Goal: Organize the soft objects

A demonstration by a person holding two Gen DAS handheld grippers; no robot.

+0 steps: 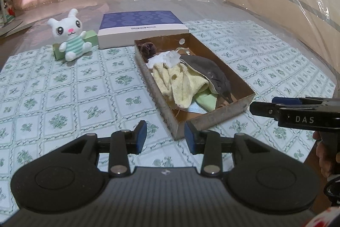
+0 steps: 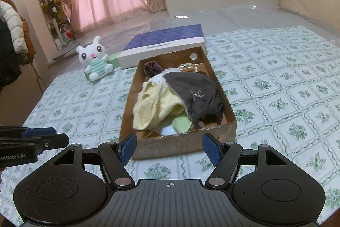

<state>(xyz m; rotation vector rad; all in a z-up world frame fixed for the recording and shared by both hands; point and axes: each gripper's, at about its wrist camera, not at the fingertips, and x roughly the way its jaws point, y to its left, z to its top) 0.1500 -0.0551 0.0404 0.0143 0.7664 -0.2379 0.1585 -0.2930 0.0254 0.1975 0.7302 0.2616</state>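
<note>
1. My left hand-held gripper [image 1: 165,137] is released, its blue pads spread with nothing between them; it sits low over the cloth just short of the near left corner of the box.
2. My right hand-held gripper [image 2: 169,147] is also released and empty, its pads standing either side of the box's near wall, which I read as lined up to reach in over that edge.
3. The shallow brown cardboard box [image 2: 230,114] lies lengthwise away from me on the green-patterned white bedspread [image 1: 63,86], and it holds the soft things: a crumpled pale yellow towel [image 2: 155,105], a dark grey fabric cap [image 2: 199,93] draped over it, a light green cloth [image 2: 180,123] underneath, and a purple-brown plush piece [image 2: 152,68] at the far end.
4. Beyond the box's far wall lies a flat blue-and-white lidded box [image 1: 142,24]; left of it a white stuffed bunny in a striped green outfit [image 1: 71,35] leans on a green block [image 1: 90,36].
5. Both long sides of the box have open bedspread beside them; I judge the box rim the only edge to snag on.
</note>
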